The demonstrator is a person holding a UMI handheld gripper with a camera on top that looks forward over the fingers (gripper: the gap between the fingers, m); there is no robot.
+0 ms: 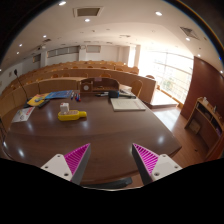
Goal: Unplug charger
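My gripper [111, 150] is open above the near part of a large brown table [105, 135], its two magenta pads [76, 160] wide apart with nothing between them. Low between the fingers, at the table's near edge, lies a dark curved thing [108, 183]; I cannot tell what it is. No charger or plug is clearly recognisable. Farther along the table lie a yellow object [70, 115], a flat white item [127, 103] and a brown box-like thing [98, 86].
Blue and yellow items [47, 98] and white papers [24, 115] lie at the table's left. Rows of wooden benches [60, 78] fill the back of the room. Windows [178, 70] stand on the right, a wooden cabinet [204, 100] beside them.
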